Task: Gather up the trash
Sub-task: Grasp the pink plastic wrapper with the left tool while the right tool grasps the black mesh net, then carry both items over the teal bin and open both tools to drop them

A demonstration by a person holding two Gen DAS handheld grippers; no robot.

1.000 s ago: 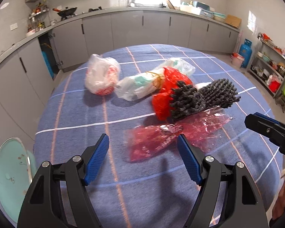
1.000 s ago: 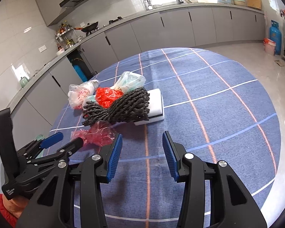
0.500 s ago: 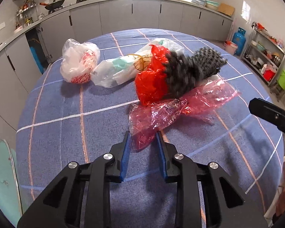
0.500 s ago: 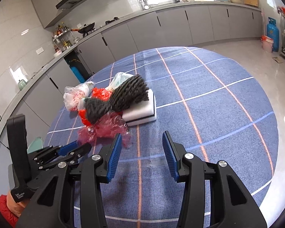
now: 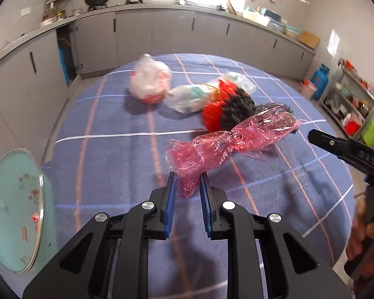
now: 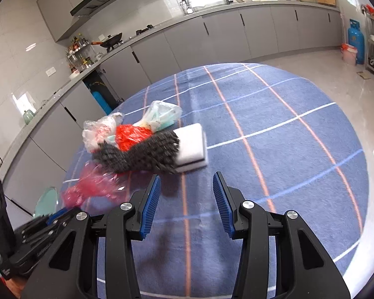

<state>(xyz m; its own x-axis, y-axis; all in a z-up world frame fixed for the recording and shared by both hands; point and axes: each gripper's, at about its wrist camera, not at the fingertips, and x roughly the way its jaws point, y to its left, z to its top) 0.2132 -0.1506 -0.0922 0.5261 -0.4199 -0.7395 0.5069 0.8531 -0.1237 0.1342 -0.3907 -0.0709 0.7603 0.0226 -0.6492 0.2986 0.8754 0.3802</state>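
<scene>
My left gripper [image 5: 187,185] is shut on the near end of a crinkled pink plastic bag [image 5: 227,144], which is lifted off the blue checked tablecloth [image 5: 112,154]; the bag also shows in the right wrist view [image 6: 94,186]. Behind it lie a red bag [image 5: 213,114], a black knobbly bundle [image 6: 142,154], a clear bag with green contents [image 5: 187,97] and a white bag with red print [image 5: 149,82]. My right gripper [image 6: 184,196] is open and empty above the cloth, just in front of the black bundle and a white foam block [image 6: 192,144].
A round pale green glass lid [image 5: 12,206] stands off the table's left edge. Grey kitchen cabinets [image 5: 137,32] run behind the table. A blue gas cylinder [image 5: 319,82] and a shelf rack [image 5: 351,104] stand at the right. My right gripper's body [image 5: 349,149] reaches in from the right.
My left gripper closed on the pink bag's near end and has lifted it up and back. The right gripper stayed open and moved a little closer to the pile.
</scene>
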